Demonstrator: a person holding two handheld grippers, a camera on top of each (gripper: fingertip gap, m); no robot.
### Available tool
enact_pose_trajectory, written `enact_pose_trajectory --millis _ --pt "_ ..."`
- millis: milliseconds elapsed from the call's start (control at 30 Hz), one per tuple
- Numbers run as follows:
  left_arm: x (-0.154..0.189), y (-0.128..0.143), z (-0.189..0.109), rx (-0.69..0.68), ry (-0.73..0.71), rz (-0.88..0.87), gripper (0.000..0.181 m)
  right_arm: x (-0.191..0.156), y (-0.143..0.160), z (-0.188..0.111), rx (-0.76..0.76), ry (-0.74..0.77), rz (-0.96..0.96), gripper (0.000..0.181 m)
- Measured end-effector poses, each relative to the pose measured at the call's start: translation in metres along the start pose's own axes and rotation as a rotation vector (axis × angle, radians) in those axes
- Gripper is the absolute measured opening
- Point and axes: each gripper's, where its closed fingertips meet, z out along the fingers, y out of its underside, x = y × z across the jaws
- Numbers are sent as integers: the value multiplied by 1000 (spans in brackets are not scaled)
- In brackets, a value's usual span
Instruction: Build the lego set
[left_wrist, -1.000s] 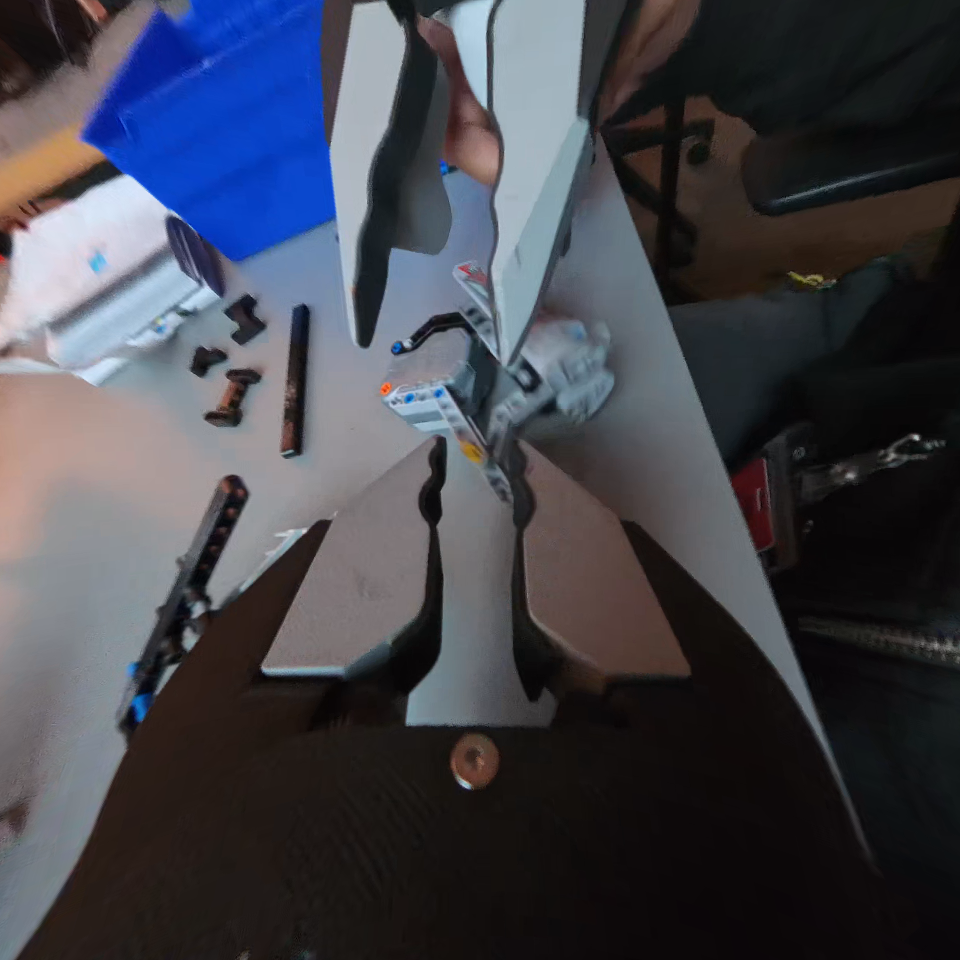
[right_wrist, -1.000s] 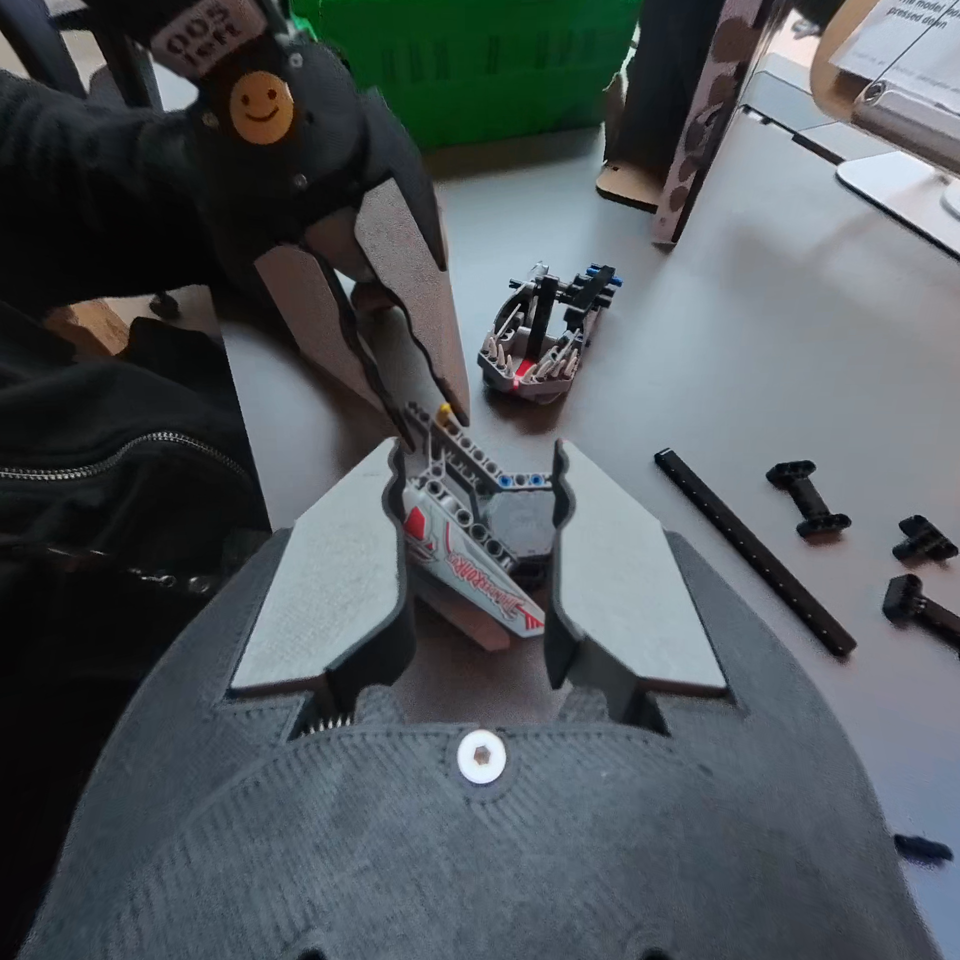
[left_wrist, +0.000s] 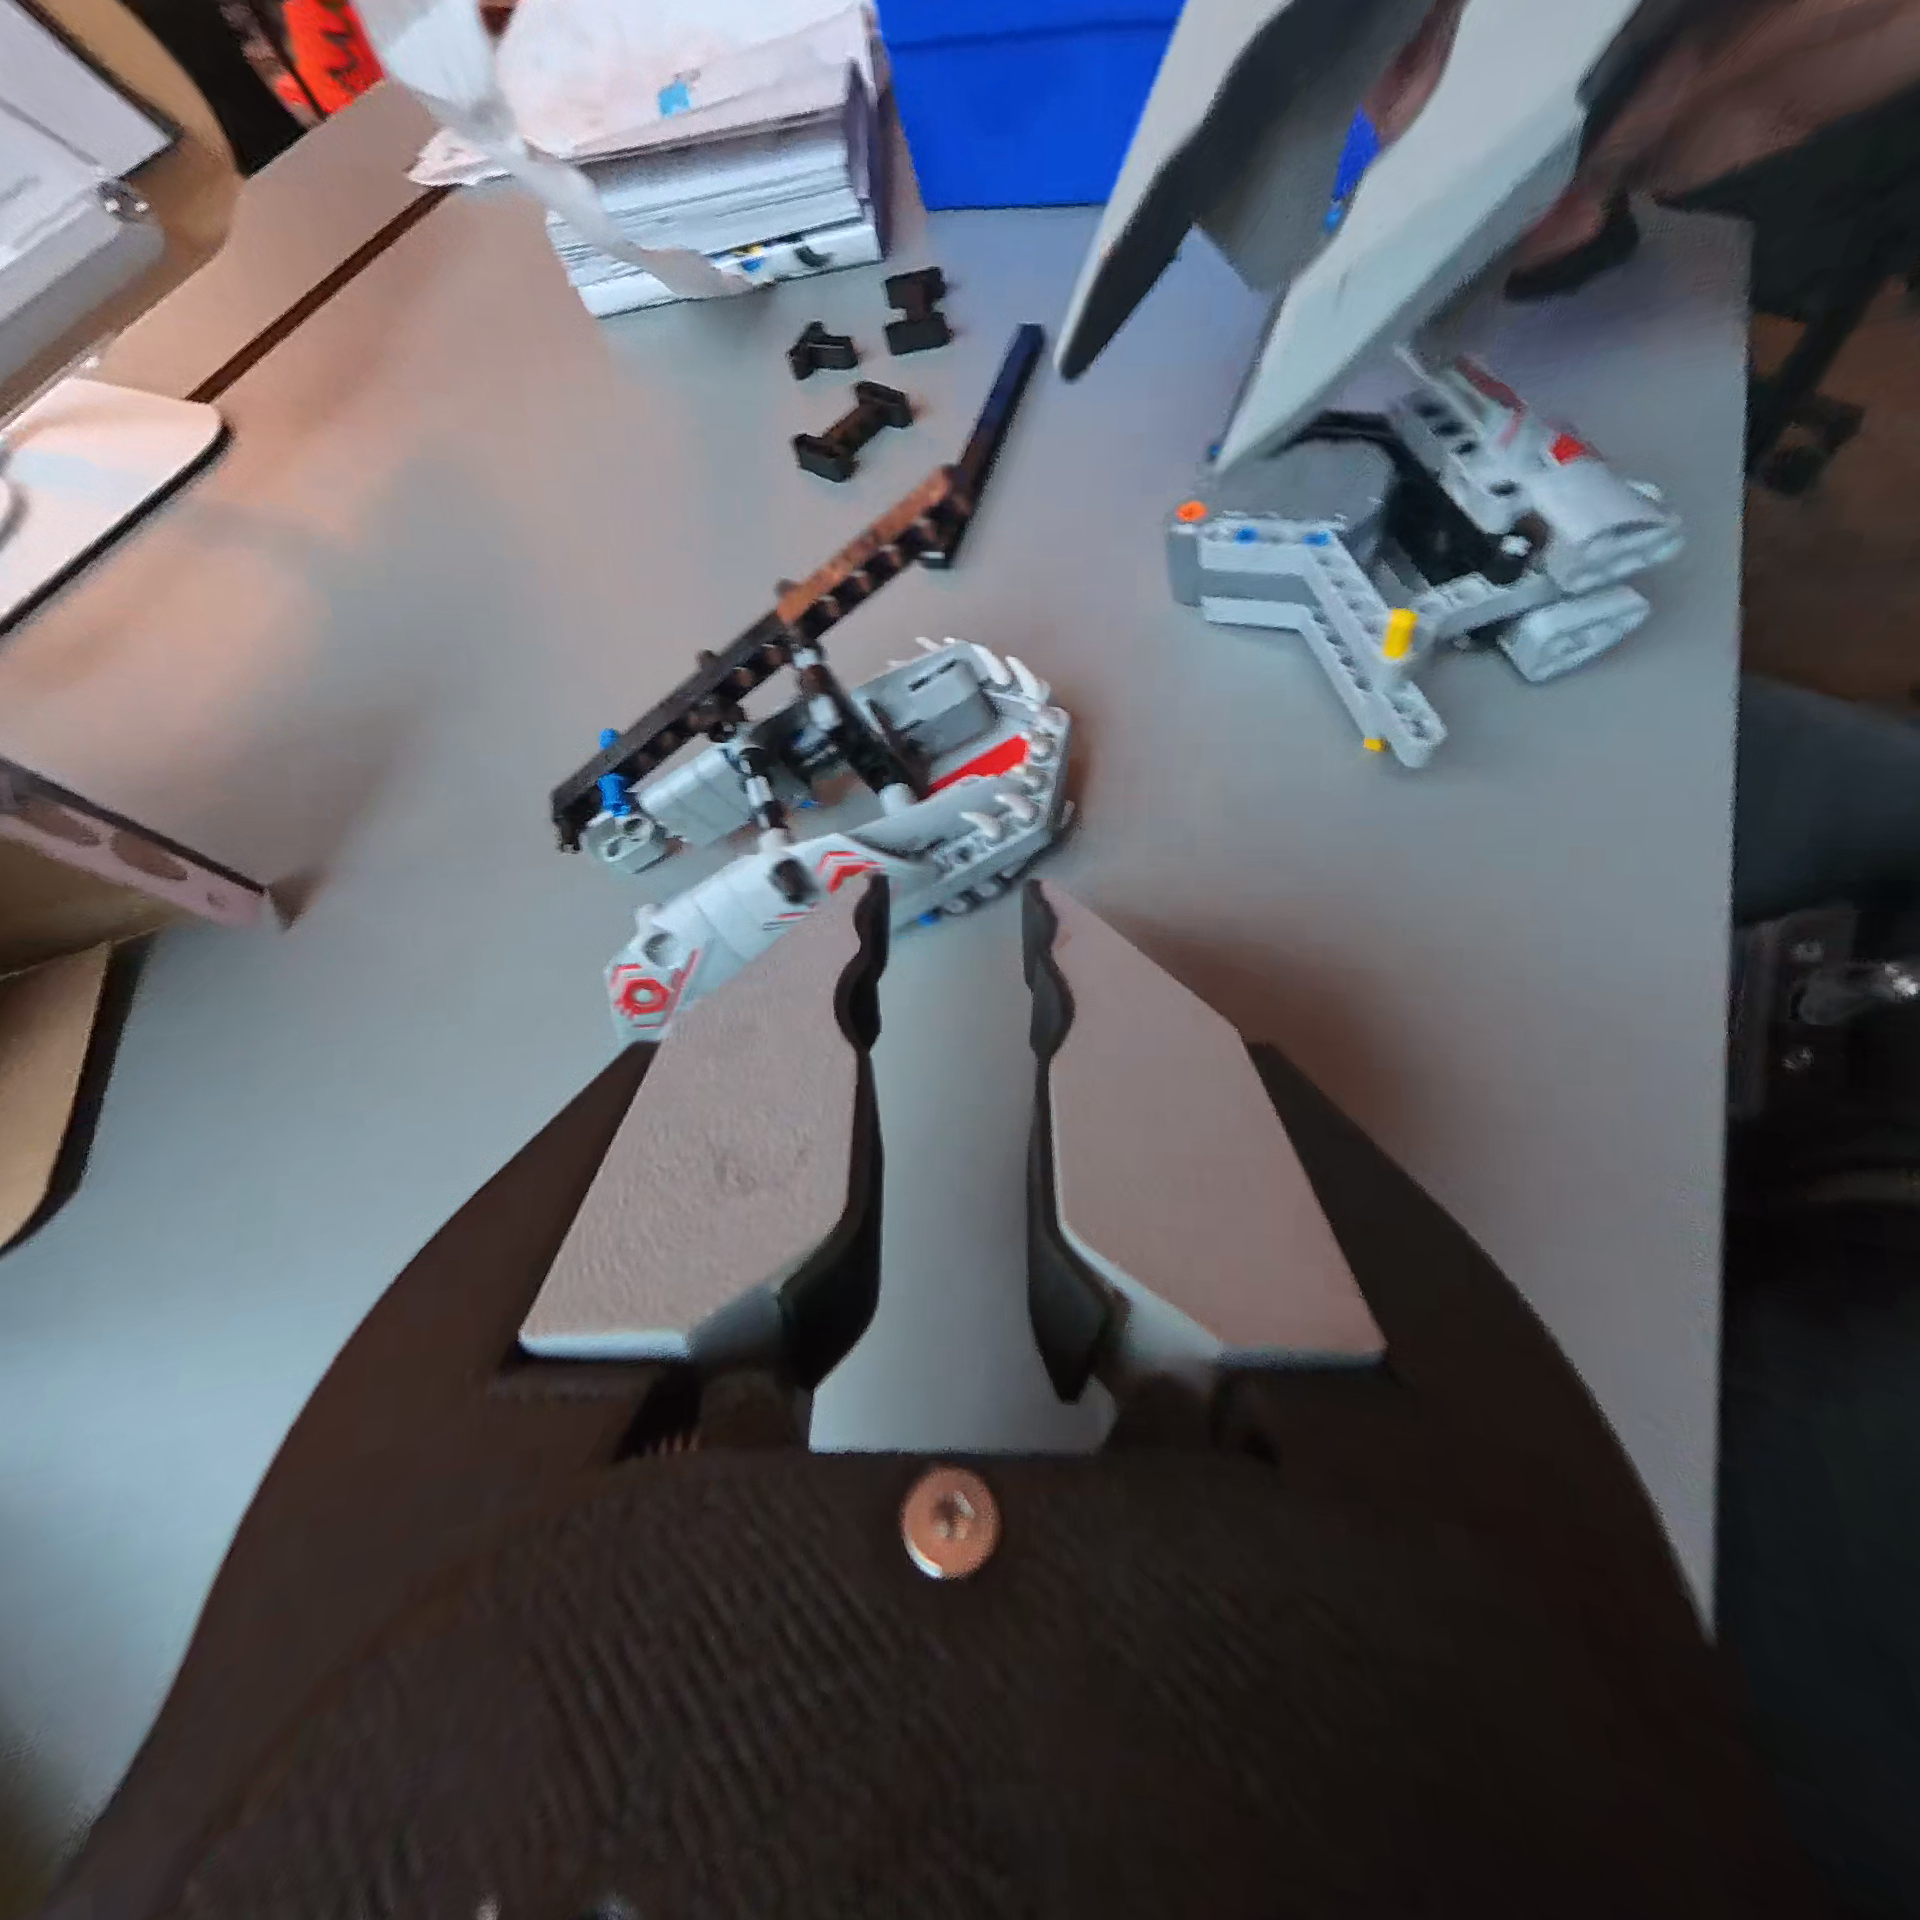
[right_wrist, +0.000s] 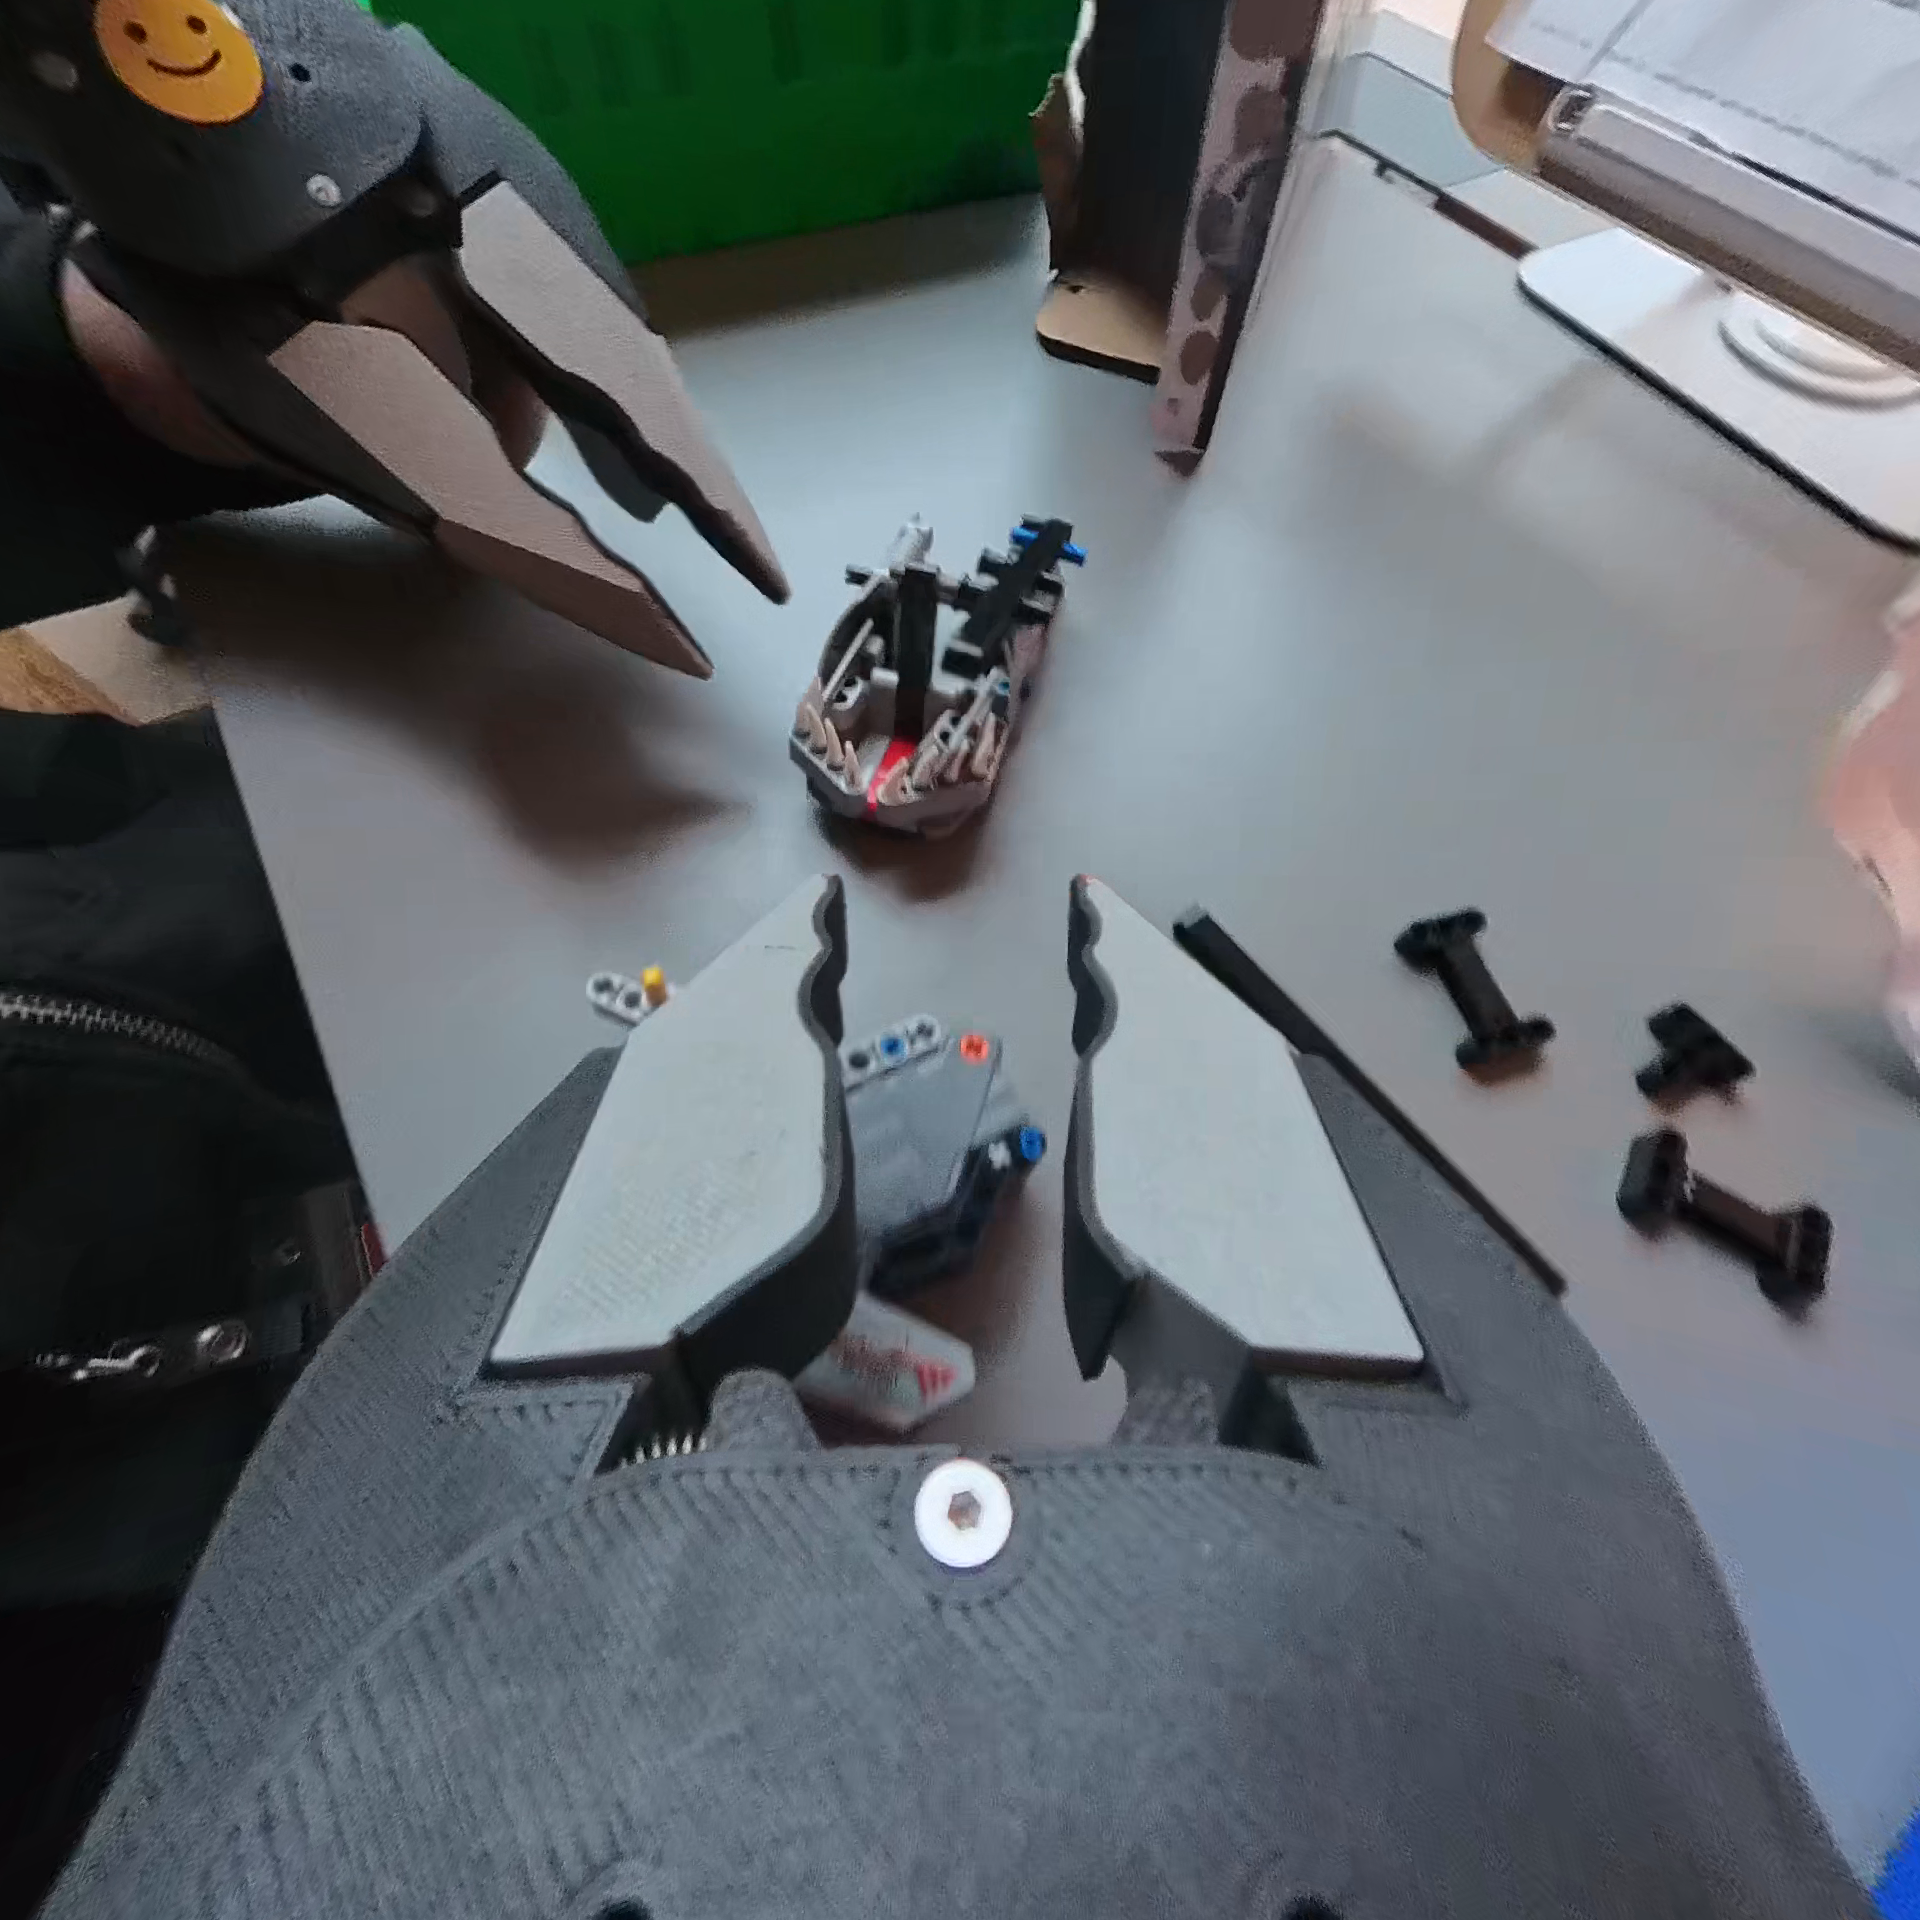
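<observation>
Left wrist view, left gripper: fingers are seen parted with only bare table between them; nothing is held
Left wrist view, toothed sub-assembly: a grey, black and red jaw-like build with white spikes is seen lying on the table just ahead of the left fingertips, a long black beam fixed across its far side
Left wrist view, grey sub-assembly: a second build with an angled grey beam and a yellow pin is seen near the table's right edge, under the tips of the right gripper
Left wrist view, loose parts: a long black beam and three small black connectors are left unattached farther back, near a stack of booklets
Right wrist view, right gripper: fingers are seen spread; the grey sub-assembly lies between and below them, and whether it is touched cannot be told
Right wrist view, toothed sub-assembly: seen standing alone on the table, well apart from the grey one, the left gripper hovering beside it
Progress: two sub-assemblies are judged done but not yet joined; the loose beam and connectors are still to be fitted, so the set is judged partly built
</observation>
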Motion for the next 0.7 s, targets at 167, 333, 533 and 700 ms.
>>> enact_pose_trajectory --millis 167,333,533,700 --pt "-22 -18 7 9 -17 -43 25 4 -25 43 -34 -68 -37 48" --pt "-30 -24 28 -72 24 -58 23 7 -25 74 -125 -119 -74 30" --pt "-35 -14 38 -92 17 -16 8 11 -23 83 -116 -69 -148 10" --pt "-34 -17 34 -41 -4 87 7 -3 -20 78 -126 -168 -174 13"
